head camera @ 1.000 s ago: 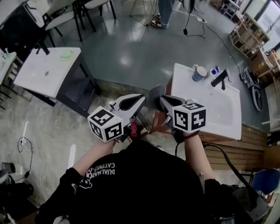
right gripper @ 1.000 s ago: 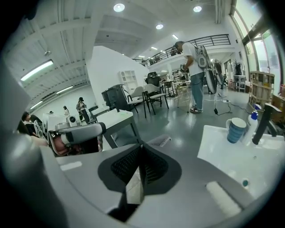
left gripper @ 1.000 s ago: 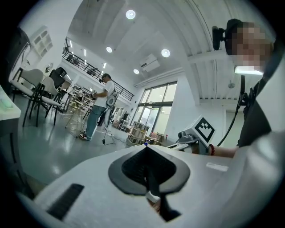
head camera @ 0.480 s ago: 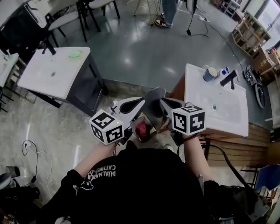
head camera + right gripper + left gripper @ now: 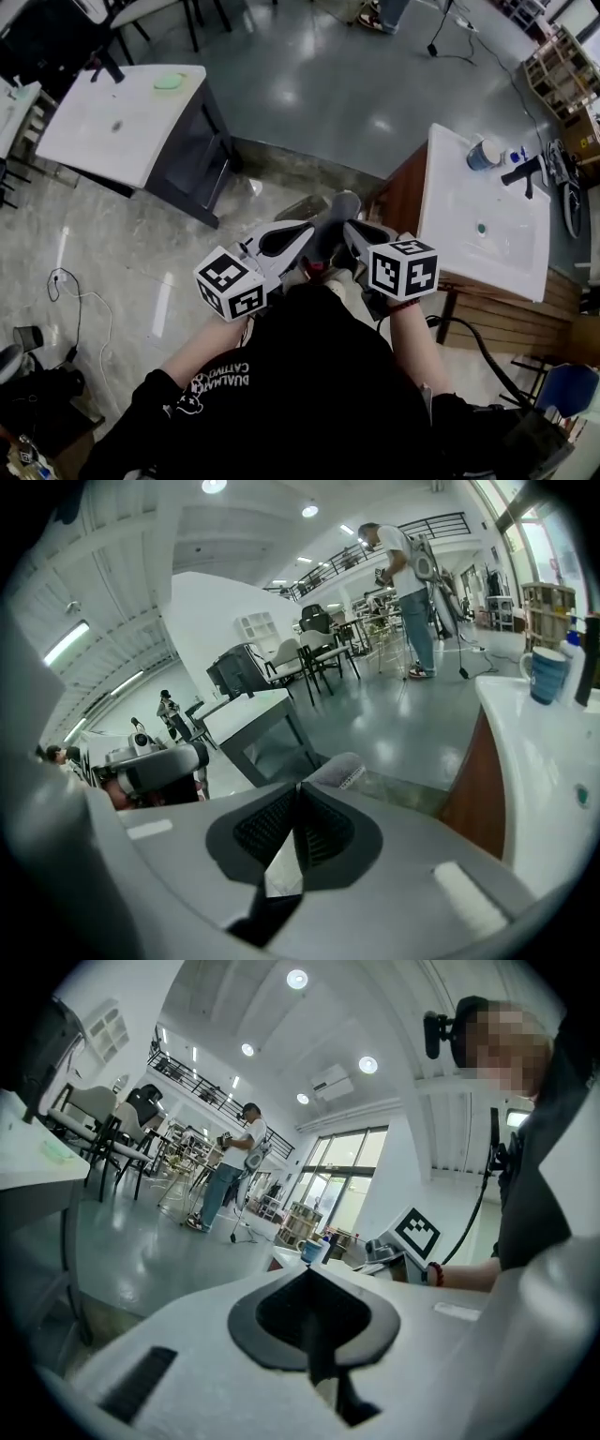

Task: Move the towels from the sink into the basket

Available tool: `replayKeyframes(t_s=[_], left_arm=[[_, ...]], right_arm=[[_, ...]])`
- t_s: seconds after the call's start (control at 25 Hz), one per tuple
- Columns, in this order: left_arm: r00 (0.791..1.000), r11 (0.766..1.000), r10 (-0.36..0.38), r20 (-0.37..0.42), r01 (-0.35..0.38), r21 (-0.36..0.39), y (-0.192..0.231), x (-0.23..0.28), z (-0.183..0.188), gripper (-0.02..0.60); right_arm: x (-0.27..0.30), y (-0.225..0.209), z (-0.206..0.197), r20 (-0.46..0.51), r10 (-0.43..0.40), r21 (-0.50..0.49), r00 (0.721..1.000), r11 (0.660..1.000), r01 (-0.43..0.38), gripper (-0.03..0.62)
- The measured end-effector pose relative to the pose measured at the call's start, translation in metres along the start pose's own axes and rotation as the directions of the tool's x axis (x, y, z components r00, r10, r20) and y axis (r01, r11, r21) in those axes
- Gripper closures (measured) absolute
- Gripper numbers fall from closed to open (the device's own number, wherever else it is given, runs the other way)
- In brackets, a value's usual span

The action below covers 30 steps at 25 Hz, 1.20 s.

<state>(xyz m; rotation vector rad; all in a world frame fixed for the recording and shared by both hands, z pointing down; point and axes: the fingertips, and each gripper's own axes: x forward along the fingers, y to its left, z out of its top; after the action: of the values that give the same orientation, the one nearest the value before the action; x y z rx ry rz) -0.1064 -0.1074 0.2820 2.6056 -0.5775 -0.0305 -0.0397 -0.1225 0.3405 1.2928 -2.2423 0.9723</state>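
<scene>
Two grippers were out in front of the person's chest, side by side, their tips almost meeting. The left gripper (image 5: 307,230) had its jaws closed tip to tip, and its own view showed nothing between the pads, so it looked empty. The right gripper (image 5: 351,225) was also drawn to a thin line, but it was pinched on a grey towel (image 5: 334,208). In the right gripper view the towel's ribbed edge stuck out just past the tips, on the side away from the left gripper.

From the head view the towel hung as a bunched roll in the narrow gap between the two sets of tips. Its long run led away from the person and downward rather than across. So the load belonged to the right hand alone, while the left sat just beside it, close enough to steady the cloth but not gripping it.

Below the tips, between the two gripper bodies, a red patch (image 5: 314,268) and something pale showed. These were probably contents of the basket, though its rim could not be made out under the grippers. If so, the drop point lay straight beneath the towel, not off to either side, and the coming move would be down and release.

Farther off to the right stood the white sink (image 5: 511,267), well apart, with a cup (image 5: 483,155) and a black tap (image 5: 525,173) at its far end. No towel showed in its basin.
</scene>
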Motion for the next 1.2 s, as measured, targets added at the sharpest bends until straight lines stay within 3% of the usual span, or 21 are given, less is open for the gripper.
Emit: replayKeyframes(t_s=[0.16, 0.36, 0.6, 0.76, 1.08, 1.2], left_arm=[[0.999, 0.997, 0.036, -0.013, -0.036, -0.061, 0.021, 0.003, -0.034, 0.581], [0.994, 0.983, 0.102, -0.050, -0.109, -0.148, 0.064, 0.018, -0.102, 0.580], [0.984, 0.949, 0.160, -0.079, -0.176, -0.261, 0.124, 0.034, -0.206, 0.580], [0.969, 0.908, 0.201, -0.141, -0.239, -0.344, 0.142, 0.039, -0.284, 0.580], [0.938, 0.894, 0.204, -0.280, -0.295, -0.338, 0.183, 0.029, -0.412, 0.581], [0.932, 0.875, 0.210, -0.297, -0.314, -0.367, 0.196, 0.031, -0.452, 0.580]], right_arm=[[0.030, -0.016, -0.031, -0.036, 0.033, 0.047, 0.999, 0.998, -0.032, 0.569], [0.080, -0.058, -0.077, -0.076, 0.074, 0.169, 0.994, 0.984, -0.060, 0.569], [0.161, -0.116, -0.150, -0.166, 0.063, 0.201, 0.984, 0.979, -0.029, 0.569], [0.201, -0.141, -0.217, -0.279, 0.087, 0.211, 0.956, 0.977, -0.028, 0.569], [0.271, -0.192, -0.330, -0.361, 0.081, 0.199, 0.929, 0.980, -0.009, 0.569], [0.290, -0.209, -0.365, -0.384, 0.091, 0.177, 0.919, 0.984, -0.023, 0.569]])
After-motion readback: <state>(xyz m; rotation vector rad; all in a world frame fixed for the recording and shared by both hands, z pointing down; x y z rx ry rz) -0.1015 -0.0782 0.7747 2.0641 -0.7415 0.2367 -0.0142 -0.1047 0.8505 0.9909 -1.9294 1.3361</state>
